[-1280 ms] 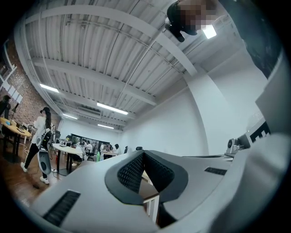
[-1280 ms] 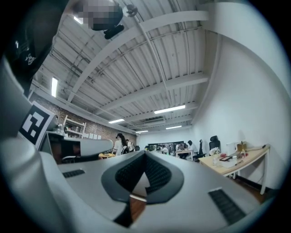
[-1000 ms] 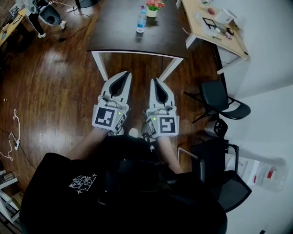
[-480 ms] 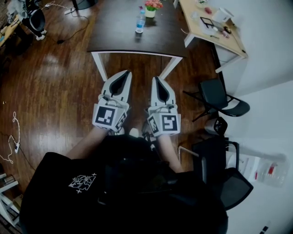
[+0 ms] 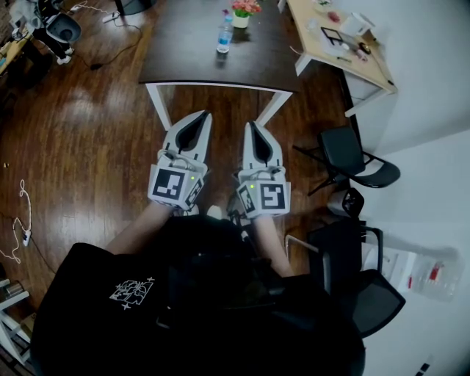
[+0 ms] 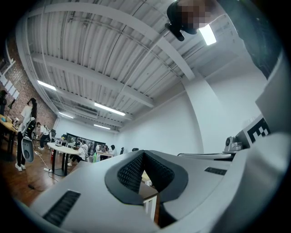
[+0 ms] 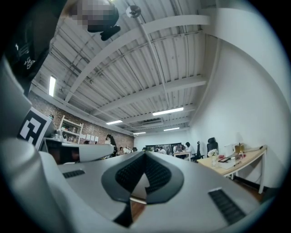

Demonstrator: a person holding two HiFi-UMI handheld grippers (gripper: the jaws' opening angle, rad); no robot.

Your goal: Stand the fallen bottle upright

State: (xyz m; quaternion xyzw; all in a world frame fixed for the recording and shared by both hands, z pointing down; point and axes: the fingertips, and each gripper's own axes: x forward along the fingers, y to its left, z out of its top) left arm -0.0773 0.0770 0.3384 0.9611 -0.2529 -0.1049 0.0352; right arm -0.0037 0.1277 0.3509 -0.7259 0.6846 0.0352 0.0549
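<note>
A clear water bottle (image 5: 225,35) with a blue cap is on the dark table (image 5: 183,51) at the top of the head view; this view does not show whether it lies or stands. Both grippers are held side by side in front of the person's body, well short of the table. My left gripper (image 5: 201,117) is shut with nothing between its pads. My right gripper (image 5: 248,127) is shut and empty as well. In the gripper views (image 6: 143,154) (image 7: 145,154) the dark pads meet at the tip, and the bottle is hidden.
A small pot of pink flowers (image 5: 244,11) stands just right of the bottle. A light wooden desk (image 5: 334,55) with small items is at the upper right. Black chairs (image 5: 358,158) (image 5: 363,290) crowd the right side. Cables (image 5: 22,224) lie on the wooden floor at left.
Both grippers have stayed where they were, still shut. Only the head view has shifted slightly.
</note>
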